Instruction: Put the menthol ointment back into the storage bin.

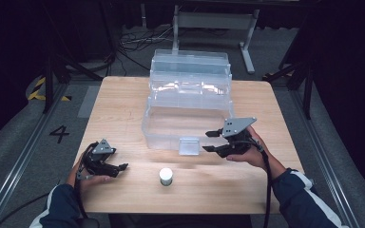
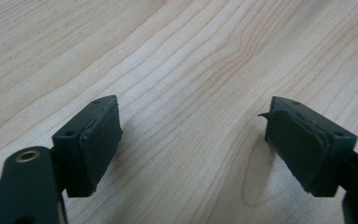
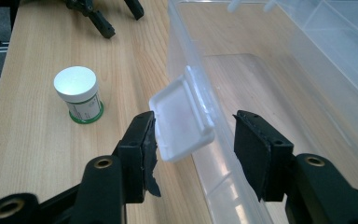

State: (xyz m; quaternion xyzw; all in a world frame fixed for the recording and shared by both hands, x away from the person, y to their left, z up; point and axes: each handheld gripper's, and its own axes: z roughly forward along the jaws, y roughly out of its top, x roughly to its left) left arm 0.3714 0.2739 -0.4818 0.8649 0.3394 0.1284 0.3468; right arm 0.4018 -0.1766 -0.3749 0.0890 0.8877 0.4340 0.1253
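- Near the worktop's (image 1: 123, 95) front edge, we see the small white-lidded jar (image 1: 166, 176) standing upright.
- Our right gripper (image 3: 196, 140) holds its fingers open around the clear box's (image 1: 185, 102) latch (image 3: 184, 119), not clamped.
- Our left gripper (image 2: 191, 140) rests near the front left corner, fingers open and empty.

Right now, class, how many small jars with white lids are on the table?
1. The small jar stands upright on the wooden table, in front of the clear plastic box, between the two hands. The box looks empty, though its tiers blur.
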